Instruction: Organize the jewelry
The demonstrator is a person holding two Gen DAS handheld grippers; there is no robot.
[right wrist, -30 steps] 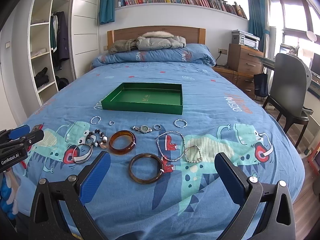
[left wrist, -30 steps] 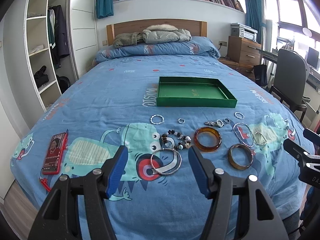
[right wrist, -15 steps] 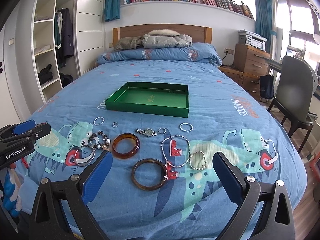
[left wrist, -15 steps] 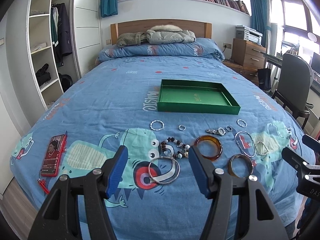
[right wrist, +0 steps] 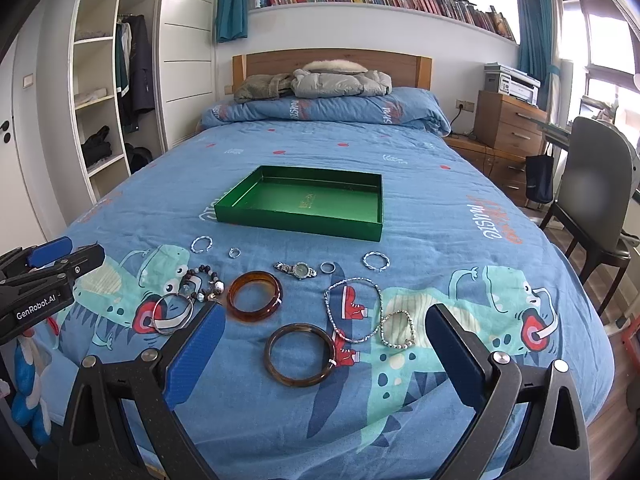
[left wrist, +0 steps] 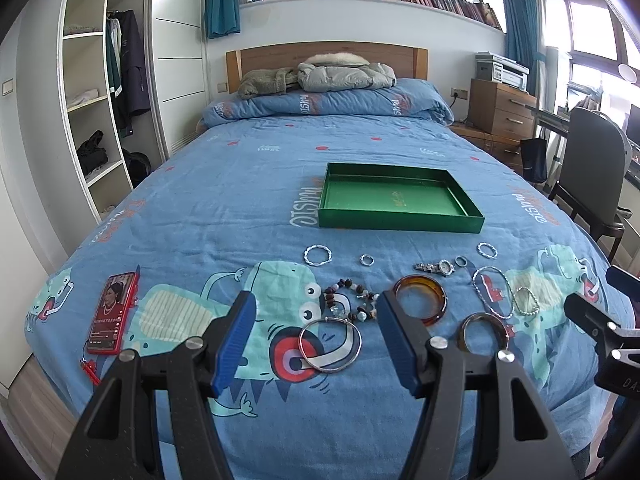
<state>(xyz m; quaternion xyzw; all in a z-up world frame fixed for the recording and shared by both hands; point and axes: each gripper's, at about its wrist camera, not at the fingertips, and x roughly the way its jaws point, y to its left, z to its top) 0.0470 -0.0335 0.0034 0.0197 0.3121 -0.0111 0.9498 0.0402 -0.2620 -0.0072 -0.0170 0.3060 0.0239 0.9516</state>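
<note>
The left gripper (left wrist: 314, 338) hangs over the near edge of the bed (left wrist: 248, 184), its jaws spread wide and holding nothing; the thin silver bangle (left wrist: 330, 345) lies flat on the quilt right between them. It looks light, rigid and smooth, so it would likely slide out of a flat pinch; better to close across one side of the hoop, one jaw inside the ring and one outside. The soft quilt will give under the tips. Just beyond the jaws sits the beaded bracelet (left wrist: 352, 300), floppy and best taken by a bunched section. The right gripper (right wrist: 320, 354) is likewise wide apart and empty, with the dark amber bangle (right wrist: 300, 354) between its jaws; the thicker amber bangle (right wrist: 255, 297) ahead is stiff and probably brittle. The green tray (left wrist: 400, 220) waits well beyond, with nothing visible in it
</note>
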